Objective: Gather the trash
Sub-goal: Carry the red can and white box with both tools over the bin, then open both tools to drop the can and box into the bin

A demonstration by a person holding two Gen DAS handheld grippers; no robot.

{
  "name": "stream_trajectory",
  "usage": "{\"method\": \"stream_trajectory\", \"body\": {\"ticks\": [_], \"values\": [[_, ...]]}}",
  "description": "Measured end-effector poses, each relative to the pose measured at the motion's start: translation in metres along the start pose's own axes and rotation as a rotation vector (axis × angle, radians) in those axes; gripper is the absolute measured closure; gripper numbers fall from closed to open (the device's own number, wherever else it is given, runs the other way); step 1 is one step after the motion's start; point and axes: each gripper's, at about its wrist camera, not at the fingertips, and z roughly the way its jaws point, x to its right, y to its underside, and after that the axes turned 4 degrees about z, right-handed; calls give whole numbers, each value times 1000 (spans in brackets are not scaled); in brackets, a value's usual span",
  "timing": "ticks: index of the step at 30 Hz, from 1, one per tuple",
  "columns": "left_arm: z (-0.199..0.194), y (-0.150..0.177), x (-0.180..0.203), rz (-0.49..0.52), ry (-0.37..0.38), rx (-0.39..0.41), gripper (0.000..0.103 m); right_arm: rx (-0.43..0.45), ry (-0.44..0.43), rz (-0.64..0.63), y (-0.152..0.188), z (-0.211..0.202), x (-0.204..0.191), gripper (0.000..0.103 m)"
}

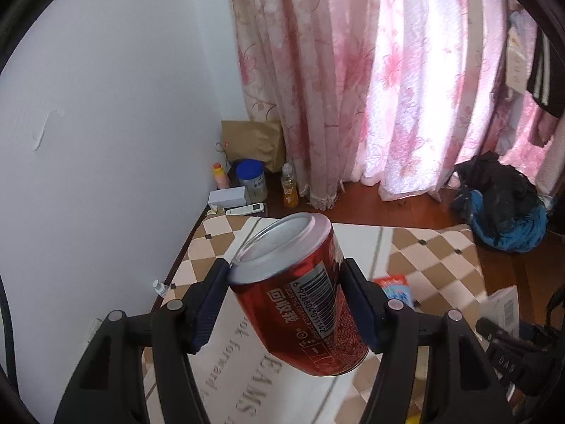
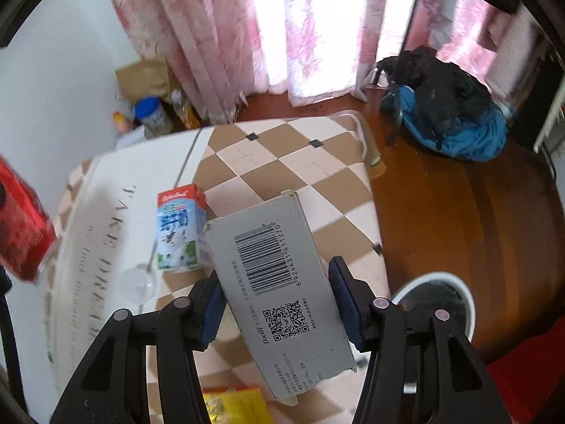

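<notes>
Left tool (image 1: 286, 304) has the red aluminium drink can (image 1: 300, 296) clamped; right tool (image 2: 275, 304) grips a flat grey cardboard box (image 2: 279, 293), both lifted off the checkered bed cover (image 2: 282, 166). Still left: yellow wrapper (image 2: 233, 406) nearest, blue-and-white milk carton (image 2: 180, 229) farther. White round bin (image 2: 434, 282) sits near right on the floor, so roughly halfway I'd say.

Daylight pours through the pink floral curtains (image 1: 353, 81) at the far side, blowing out to white where the fabric is thinnest. The white wall (image 1: 106, 106) on the left is evenly lit and slightly bluish. The left wrist view is fairly sharp; the red can (image 1: 303, 293) carries soft sheen on its metal rim. The right wrist view is smeared by motion, most at the curtains (image 2: 282, 28) and far left. Both views bend strongly outward, with black vignetted corners.
</notes>
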Motion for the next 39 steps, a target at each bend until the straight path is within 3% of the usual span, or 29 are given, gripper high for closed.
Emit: {"method": "stream_trajectory", "body": {"ticks": [10,15,21,26,31,39], "values": [[-91,14,50,57,131,76,42,134,-76,123,34,-100,68,45],[-136,7,110,134,246,133,42,194,-66,168,49,-150,121,46],[-155,9,194,240,387,135,42,223,-17,280,66,-184,213,46],[-131,24,265,309,509,24,42,172,28,374,79,-165,286,46],[-66,52,331,349,593,-201,42,32,36,450,98,-102,342,46],[18,95,397,410,593,-485,41,-186,5,568,133,11,403,46]]}}
